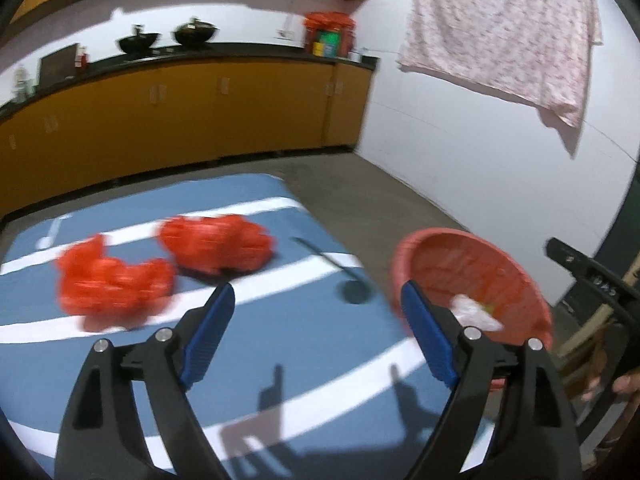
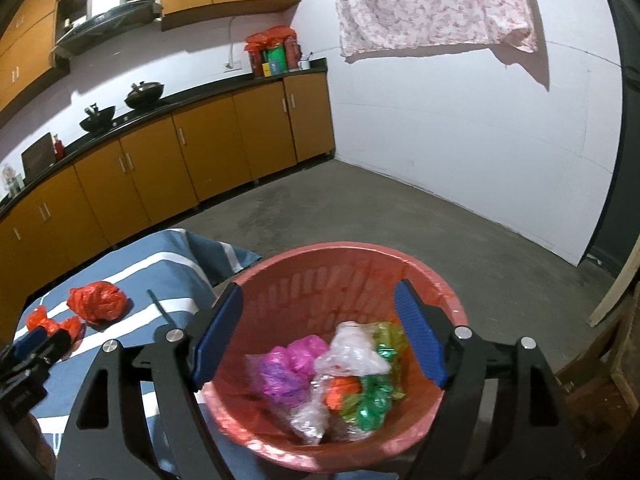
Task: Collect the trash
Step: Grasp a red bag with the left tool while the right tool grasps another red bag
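Note:
Two crumpled red plastic bags lie on the blue striped table: one on the left [image 1: 114,286] and one further back [image 1: 216,244]; both also show in the right wrist view [image 2: 98,302], [image 2: 50,326]. A pink basket [image 1: 476,256] stands beside the table's right edge and holds pink, clear, orange and green wrappers [image 2: 340,376]. My left gripper [image 1: 318,320] is open and empty above the table, near the red bags. My right gripper [image 2: 318,328] is open and empty over the basket [image 2: 344,256]. The left gripper also shows at the right wrist view's left edge [image 2: 38,344].
A thin black stick with a round end [image 1: 340,268] lies on the table [image 1: 280,320] near its right edge. Orange kitchen cabinets [image 2: 180,152] with woks on the counter line the back. A pink floral cloth [image 2: 432,4] hangs on the white wall. Grey floor lies beyond.

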`<state>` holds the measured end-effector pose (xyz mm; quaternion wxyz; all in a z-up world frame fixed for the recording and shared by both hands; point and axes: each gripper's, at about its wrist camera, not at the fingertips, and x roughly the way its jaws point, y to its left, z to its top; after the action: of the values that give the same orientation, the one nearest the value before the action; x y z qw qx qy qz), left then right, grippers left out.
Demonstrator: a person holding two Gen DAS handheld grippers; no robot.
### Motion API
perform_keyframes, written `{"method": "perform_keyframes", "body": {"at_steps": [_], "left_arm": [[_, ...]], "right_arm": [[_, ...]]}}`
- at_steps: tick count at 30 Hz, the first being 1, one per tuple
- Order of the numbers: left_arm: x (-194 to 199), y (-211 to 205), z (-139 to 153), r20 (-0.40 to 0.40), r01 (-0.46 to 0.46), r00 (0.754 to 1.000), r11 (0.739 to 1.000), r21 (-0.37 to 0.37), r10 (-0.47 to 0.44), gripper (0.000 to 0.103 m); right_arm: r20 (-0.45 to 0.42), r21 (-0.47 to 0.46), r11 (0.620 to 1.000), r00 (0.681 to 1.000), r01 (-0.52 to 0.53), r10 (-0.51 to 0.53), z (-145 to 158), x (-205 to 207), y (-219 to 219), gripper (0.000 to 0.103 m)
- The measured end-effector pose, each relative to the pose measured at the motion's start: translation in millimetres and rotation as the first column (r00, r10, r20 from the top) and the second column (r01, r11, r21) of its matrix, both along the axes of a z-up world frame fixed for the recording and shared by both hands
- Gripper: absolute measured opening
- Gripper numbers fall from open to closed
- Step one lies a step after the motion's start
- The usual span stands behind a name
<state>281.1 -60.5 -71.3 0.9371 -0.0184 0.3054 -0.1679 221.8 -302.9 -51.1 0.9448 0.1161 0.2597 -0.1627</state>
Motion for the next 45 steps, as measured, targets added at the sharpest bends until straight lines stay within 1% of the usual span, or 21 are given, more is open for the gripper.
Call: {"method": "perform_keyframes", "body": {"at_steps": [4, 6, 9, 11, 13, 16, 17, 18, 19, 20, 23, 25, 26, 27, 28, 30, 32, 35, 40, 43, 45], "left_arm": [[2, 43, 5, 0.036, -0.103, 0.994, 0.994, 0.032, 0.101, 0.089], [5, 68, 6, 0.063, -0.169, 0.984, 0.983, 0.067, 0.165, 0.094], [17, 105, 3, 0.078, -0.266, 0.963, 0.959, 0.103, 0.258, 0.096], [25, 123, 0, 0.070, -0.312, 0.950, 0.945, 0.103, 0.306, 0.096], [36, 142, -6, 0.043, -0.354, 0.935, 0.930, 0.096, 0.352, 0.096], [55, 162, -13, -0.016, -0.380, 0.924, 0.923, 0.054, 0.382, 0.096], [58, 164, -15, -0.028, -0.381, 0.924, 0.924, 0.046, 0.382, 0.093], [64, 167, -17, -0.047, -0.376, 0.925, 0.926, 0.039, 0.377, 0.087], [71, 169, -20, -0.066, -0.367, 0.927, 0.929, 0.037, 0.369, 0.084], [76, 171, -22, -0.078, -0.360, 0.929, 0.932, 0.037, 0.362, 0.078], [85, 170, -25, -0.101, -0.326, 0.939, 0.945, 0.031, 0.328, 0.071], [88, 165, -28, -0.107, -0.304, 0.946, 0.952, 0.042, 0.307, 0.064], [90, 164, -30, -0.114, -0.290, 0.949, 0.956, 0.043, 0.293, 0.054], [91, 164, -33, -0.122, -0.279, 0.952, 0.959, 0.043, 0.282, 0.039], [93, 164, -36, -0.135, -0.262, 0.955, 0.964, 0.045, 0.266, 0.033], [92, 166, -39, -0.137, -0.252, 0.957, 0.967, 0.048, 0.256, 0.017], [88, 171, -39, -0.121, -0.252, 0.959, 0.966, 0.054, 0.257, 0.012], [81, 184, -37, -0.101, -0.278, 0.954, 0.959, 0.058, 0.283, 0.011], [67, 216, -29, -0.065, -0.366, 0.927, 0.928, 0.063, 0.370, 0.011], [63, 228, -26, -0.055, -0.402, 0.912, 0.913, 0.070, 0.406, 0.011], [60, 236, -24, -0.051, -0.424, 0.902, 0.903, 0.071, 0.428, 0.011]], "right_arm": [[-0.003, -0.018, 0.999, 0.999, -0.047, 0.046, 3, 9, 24, 0.077], [-0.007, -0.020, 0.997, 0.997, -0.072, 0.072, 2, 14, 37, 0.078], [-0.018, -0.023, 0.994, 0.994, -0.108, 0.108, -1, 21, 54, 0.078], [-0.027, -0.026, 0.991, 0.991, -0.134, 0.134, -4, 27, 66, 0.078], [-0.039, -0.033, 0.986, 0.986, -0.162, 0.161, -6, 34, 79, 0.078], [-0.050, -0.045, 0.980, 0.980, -0.195, 0.193, -8, 42, 93, 0.078], [-0.056, -0.053, 0.977, 0.977, -0.208, 0.205, -9, 46, 100, 0.078], [-0.061, -0.059, 0.974, 0.975, -0.219, 0.215, -10, 49, 105, 0.078], [-0.064, -0.063, 0.971, 0.972, -0.229, 0.225, -11, 53, 110, 0.078], [-0.067, -0.067, 0.968, 0.969, -0.241, 0.237, -11, 57, 116, 0.078], [-0.070, -0.079, 0.958, 0.961, -0.274, 0.269, -14, 70, 133, 0.078], [-0.071, -0.082, 0.952, 0.954, -0.295, 0.290, -16, 79, 144, 0.078], [-0.071, -0.081, 0.950, 0.952, -0.303, 0.298, -17, 83, 149, 0.078], [-0.070, -0.076, 0.946, 0.948, -0.316, 0.311, -18, 89, 156, 0.078], [-0.067, -0.064, 0.940, 0.941, -0.335, 0.331, -20, 95, 161, 0.078], [-0.062, -0.047, 0.929, 0.929, -0.367, 0.364, -23, 105, 171, 0.078], [-0.064, -0.032, 0.916, 0.915, -0.400, 0.398, -25, 116, 180, 0.078], [-0.065, -0.011, 0.898, 0.896, -0.441, 0.439, -28, 135, 193, 0.078], [-0.072, 0.037, 0.870, 0.867, -0.492, 0.494, -31, 166, 210, 0.078], [-0.095, 0.026, 0.847, 0.842, -0.532, 0.532, -37, 176, 221, 0.086], [-0.120, 0.015, 0.829, 0.822, -0.559, 0.556, -42, 180, 229, 0.087]]}}
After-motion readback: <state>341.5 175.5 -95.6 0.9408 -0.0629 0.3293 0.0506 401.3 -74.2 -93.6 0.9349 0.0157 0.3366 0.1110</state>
